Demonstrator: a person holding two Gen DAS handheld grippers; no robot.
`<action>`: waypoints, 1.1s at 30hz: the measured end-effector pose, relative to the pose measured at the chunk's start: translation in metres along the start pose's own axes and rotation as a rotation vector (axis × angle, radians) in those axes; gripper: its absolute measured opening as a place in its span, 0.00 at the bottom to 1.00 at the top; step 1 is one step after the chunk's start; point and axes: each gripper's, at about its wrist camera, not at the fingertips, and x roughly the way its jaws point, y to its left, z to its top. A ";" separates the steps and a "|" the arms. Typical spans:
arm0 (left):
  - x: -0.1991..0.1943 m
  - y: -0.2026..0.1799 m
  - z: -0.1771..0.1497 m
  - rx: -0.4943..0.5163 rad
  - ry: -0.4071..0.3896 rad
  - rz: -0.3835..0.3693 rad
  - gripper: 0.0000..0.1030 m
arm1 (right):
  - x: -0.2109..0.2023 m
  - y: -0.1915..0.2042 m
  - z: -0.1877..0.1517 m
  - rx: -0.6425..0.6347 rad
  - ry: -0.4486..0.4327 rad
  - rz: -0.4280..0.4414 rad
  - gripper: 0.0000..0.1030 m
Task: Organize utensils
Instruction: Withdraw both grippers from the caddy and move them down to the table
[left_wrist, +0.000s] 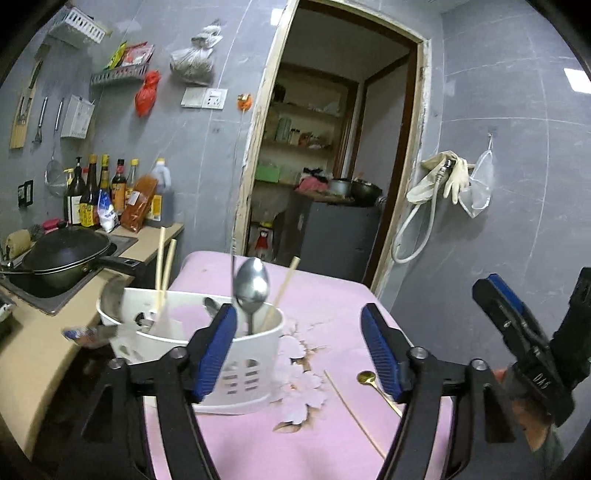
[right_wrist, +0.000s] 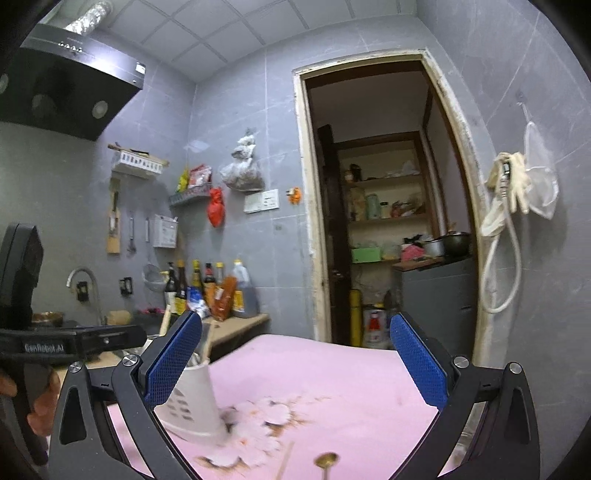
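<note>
White plastic caddy (left_wrist: 207, 354) sat on the pink table (left_wrist: 325, 295), and I took it as my landmark. Inside it stood a silver spoon (left_wrist: 252, 284), bowl up, w/ pale chopsticks (left_wrist: 162, 266) leaning at its far-left side and one more chopstick (left_wrist: 282, 291) slanting out on the right. My left gripper (left_wrist: 299, 347) was just in front of the caddy; its jaws stood wide apart w/ nothing between the blue pads, the left pad overlapping the caddy's near rim in view. No earlier view to compare.

Right of the caddy, on the table, lay a gold spoon (left_wrist: 366, 377) and a loose chopstick (left_wrist: 354, 413) — both flat on the cloth, apart from the caddy and close to each other. Between them and the caddy was the flower print (left_wrist: 299, 384).

My right gripper (right_wrist: 295, 369) was further right of the caddy, pointing level — jaws also spread wide, empty. Through the right wrist cam the caddy showed blurred behind the left pad, gold spoon at the bottom edge.

Left of the caddy: counter w/ a black wok (left_wrist: 66, 254) and sauce bottles (left_wrist: 110, 192) behind it.
</note>
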 end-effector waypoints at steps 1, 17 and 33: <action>0.001 -0.003 -0.002 0.000 -0.015 -0.004 0.72 | -0.004 -0.003 -0.001 -0.003 0.002 -0.013 1.00; 0.019 -0.036 -0.052 0.086 0.005 -0.011 0.85 | -0.022 -0.039 -0.031 -0.024 0.116 -0.107 1.00; 0.092 -0.036 -0.074 0.056 0.416 -0.053 0.84 | 0.015 -0.075 -0.081 0.058 0.526 -0.105 0.98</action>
